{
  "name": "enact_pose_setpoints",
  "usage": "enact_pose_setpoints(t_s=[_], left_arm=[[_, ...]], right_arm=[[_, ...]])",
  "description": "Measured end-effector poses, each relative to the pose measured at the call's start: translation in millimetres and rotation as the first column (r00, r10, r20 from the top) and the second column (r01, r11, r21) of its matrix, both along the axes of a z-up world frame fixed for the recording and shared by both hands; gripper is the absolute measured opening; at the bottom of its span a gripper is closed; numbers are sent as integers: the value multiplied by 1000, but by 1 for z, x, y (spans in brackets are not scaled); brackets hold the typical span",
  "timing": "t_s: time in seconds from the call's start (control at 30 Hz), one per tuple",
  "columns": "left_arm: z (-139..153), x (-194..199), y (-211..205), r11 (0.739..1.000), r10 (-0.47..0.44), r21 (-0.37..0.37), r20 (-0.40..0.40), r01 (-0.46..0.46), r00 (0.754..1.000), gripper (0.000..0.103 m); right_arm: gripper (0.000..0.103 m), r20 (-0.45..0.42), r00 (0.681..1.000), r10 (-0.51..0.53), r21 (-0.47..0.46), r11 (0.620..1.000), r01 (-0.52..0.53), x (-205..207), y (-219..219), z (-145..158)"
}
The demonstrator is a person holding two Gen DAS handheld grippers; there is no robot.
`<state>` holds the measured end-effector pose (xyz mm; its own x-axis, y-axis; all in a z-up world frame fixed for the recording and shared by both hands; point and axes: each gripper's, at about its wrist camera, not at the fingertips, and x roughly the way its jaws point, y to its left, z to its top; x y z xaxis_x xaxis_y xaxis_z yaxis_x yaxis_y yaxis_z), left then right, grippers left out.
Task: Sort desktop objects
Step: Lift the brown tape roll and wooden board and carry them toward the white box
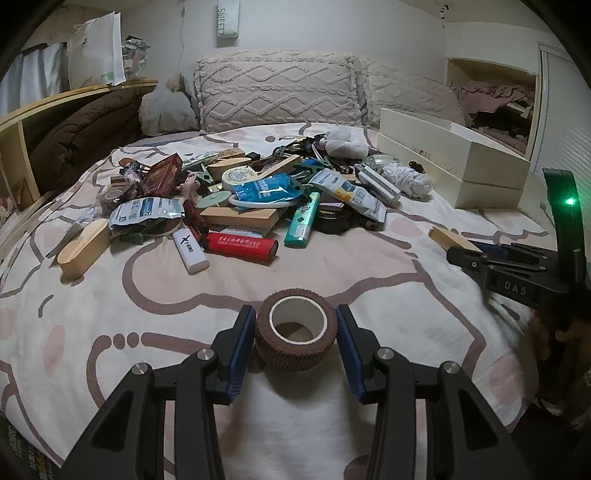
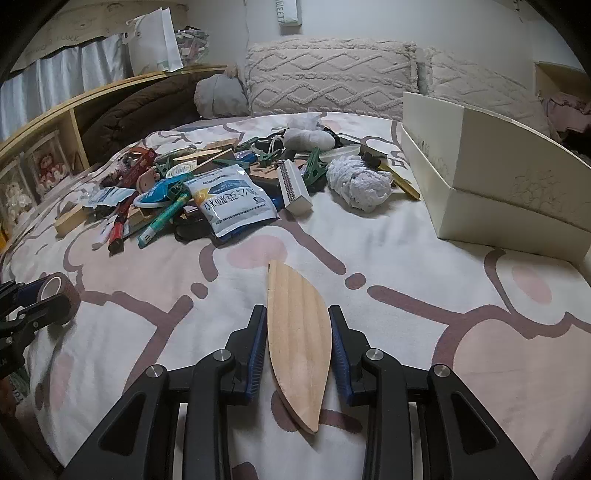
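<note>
Left tool (image 1: pixel 295 334): blue pads pressed on both sides of the brown bandage roll (image 1: pixel 296 339), upright on the bed (image 1: pixel 369 266).
Right tool (image 2: pixel 297 341): clamped on a leaf-shaped wooden piece (image 2: pixel 297 339), flat on the bedspread.
Pile (image 1: pixel 236 195): lighters, packets, clips heaped mid-bed.
Cream box (image 2: pixel 491 173): right of the pile.

"SWEET" is read on the pale hanging wall sign (image 1: pixel 228 17); "X-KING" is printed on the white plastic lighter (image 1: pixel 190 250); "DAS" is embossed on the black right gripper body (image 1: pixel 515 287); Chinese characters are seen on the red lighter (image 1: pixel 242 245) and the white-and-blue foil pouch (image 2: pixel 231 204), too small to be read.
</note>
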<state>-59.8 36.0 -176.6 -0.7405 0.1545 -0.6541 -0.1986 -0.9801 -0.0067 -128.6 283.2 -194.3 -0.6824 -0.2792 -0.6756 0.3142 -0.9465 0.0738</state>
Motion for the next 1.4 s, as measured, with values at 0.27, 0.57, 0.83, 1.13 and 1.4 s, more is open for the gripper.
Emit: enact_pose_setpoints(t_s=[0.27,0.57,0.83,1.13,1.4], left_arm=[[4,-2,3,1000,1,4,-5,-1,1000,44],[11,-3,11,1000,-2,10,-18,3,1000,44],[26,-2,20,1000,-14,17,-60,15,998,44],[49,4,32,999,-34,25,-120,38,992,44],[70,9,46,998,-57,22,-171,62,984,44]], right_arm=[[33,-11,1000,11,4,1000,-11,6,-2,8],[33,-25,1000,11,-34,999,-12,9,4,22],[33,-55,998,13,-54,998,-16,15,12,41],[33,-94,995,21,-62,998,-27,23,21,64],[33,-128,992,16,-65,998,-25,30,30,82]])
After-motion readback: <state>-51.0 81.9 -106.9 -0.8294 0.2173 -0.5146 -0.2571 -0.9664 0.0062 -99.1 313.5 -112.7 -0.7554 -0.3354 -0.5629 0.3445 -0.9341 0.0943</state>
